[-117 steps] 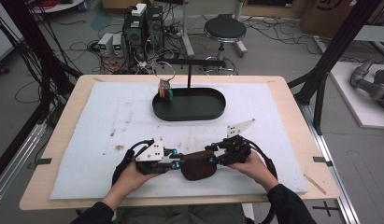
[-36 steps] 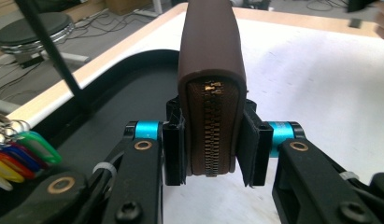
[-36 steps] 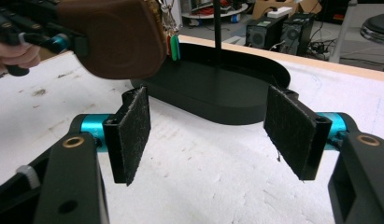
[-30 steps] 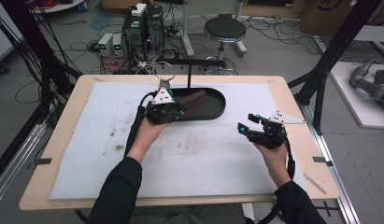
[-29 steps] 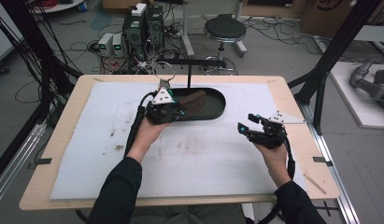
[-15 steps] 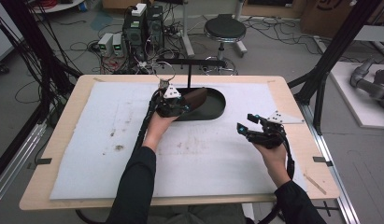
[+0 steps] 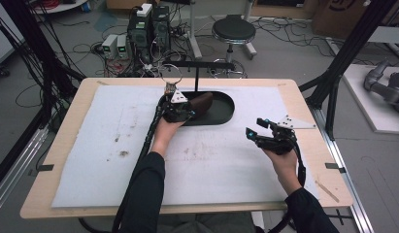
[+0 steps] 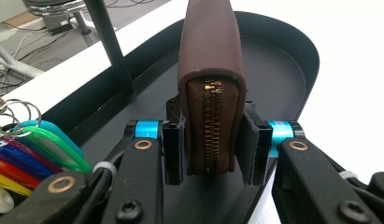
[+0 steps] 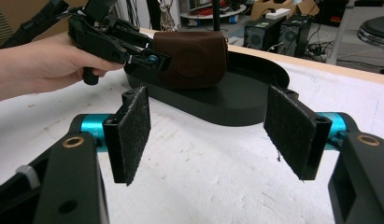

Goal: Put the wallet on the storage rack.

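A person works at a tabletop (image 7: 294,90) covered by a white mat (image 7: 90,145). The left gripper (image 7: 180,110) clamps a brown zip wallet (image 8: 210,88) between its two pads, zipper end facing the camera, wallet standing on edge. The wallet sits over the left part of a black oval tray (image 7: 221,109), which lies near the far edge of the tabletop, about midway along it. A bunch of coloured key tags (image 8: 21,149) lies at the tray's left end. The right gripper (image 7: 265,133) hovers near the right edge of the tabletop, well apart from the wallet, its jaws spread wide and holding nothing.
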A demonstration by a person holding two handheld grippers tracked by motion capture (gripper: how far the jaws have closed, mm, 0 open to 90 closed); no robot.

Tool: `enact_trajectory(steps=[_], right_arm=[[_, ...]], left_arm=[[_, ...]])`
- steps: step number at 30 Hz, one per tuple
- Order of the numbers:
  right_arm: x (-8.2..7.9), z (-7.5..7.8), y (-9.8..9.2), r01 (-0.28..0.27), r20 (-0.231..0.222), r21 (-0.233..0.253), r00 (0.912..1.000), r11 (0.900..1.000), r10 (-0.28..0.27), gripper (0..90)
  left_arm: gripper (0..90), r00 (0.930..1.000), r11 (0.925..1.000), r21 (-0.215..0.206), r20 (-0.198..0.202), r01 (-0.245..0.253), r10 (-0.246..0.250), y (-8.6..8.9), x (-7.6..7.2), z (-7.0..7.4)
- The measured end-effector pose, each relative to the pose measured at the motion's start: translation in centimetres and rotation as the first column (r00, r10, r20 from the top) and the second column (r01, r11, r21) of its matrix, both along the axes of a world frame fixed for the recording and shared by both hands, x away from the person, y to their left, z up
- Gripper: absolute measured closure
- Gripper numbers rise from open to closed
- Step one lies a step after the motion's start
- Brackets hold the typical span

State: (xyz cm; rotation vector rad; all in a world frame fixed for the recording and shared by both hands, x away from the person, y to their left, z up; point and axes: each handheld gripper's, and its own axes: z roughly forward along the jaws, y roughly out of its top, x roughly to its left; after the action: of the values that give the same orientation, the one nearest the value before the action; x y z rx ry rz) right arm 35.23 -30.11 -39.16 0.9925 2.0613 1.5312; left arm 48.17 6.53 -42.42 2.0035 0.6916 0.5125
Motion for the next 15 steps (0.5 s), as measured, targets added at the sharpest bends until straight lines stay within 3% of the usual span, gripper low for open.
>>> enact_trajectory(steps=[11,13,15], right_arm=[[0.03,-0.02,-0.02,0.001,-0.001,0.0,1.0,1.0,-0.001,32.6],[0.03,-0.02,-0.05,0.0,-0.003,0.0,1.0,1.0,0.0,32.6],[0.01,-0.01,-0.05,-0.002,-0.002,0.001,1.0,1.0,0.002,32.6]], left_arm=[[63.8,0.9997,0.9999,-0.003,-0.019,-0.013,0.012,-0.11,0.12,-0.37],[59.6,0.9995,0.9998,-0.009,-0.026,-0.019,0.018,-0.06,0.16,-0.39],[50.9,0.9975,0.9983,0.01,-0.04,-0.058,0.058,0.09,0.18,-0.38]])
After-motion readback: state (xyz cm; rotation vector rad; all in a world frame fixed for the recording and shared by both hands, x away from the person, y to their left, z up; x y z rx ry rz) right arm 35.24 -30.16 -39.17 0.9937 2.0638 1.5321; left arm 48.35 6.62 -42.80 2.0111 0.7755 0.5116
